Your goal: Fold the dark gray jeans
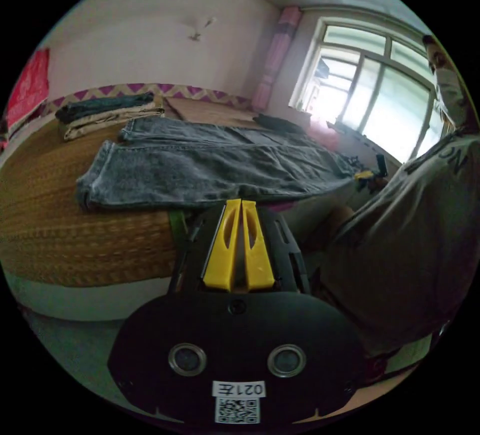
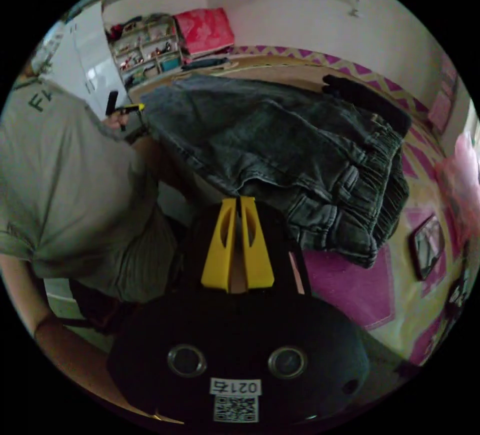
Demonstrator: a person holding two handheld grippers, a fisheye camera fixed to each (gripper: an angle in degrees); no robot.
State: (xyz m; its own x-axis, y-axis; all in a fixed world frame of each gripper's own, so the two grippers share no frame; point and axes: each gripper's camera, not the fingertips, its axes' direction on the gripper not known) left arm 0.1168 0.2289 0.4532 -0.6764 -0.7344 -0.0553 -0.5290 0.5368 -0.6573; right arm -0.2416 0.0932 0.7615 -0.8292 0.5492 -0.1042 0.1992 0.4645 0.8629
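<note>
jeans (image 1: 210,167) flat on bed | beyond left claw (image 1: 241,201) tips, untouched

Bare mat (image 1: 60,225) lay open at nine o'clock of the jeans (image 1: 200,170). Folded clothes (image 1: 107,115) blocked eleven o'clock; the person's torso (image 1: 400,255) crowded three o'clock.

Colours you've got here

Your jeans (image 1: 210,167) are faded dark gray, the mat (image 1: 75,225) under them golden-brown woven, your jaws bright yellow, wall trim (image 2: 310,57) purple zigzag.
</note>
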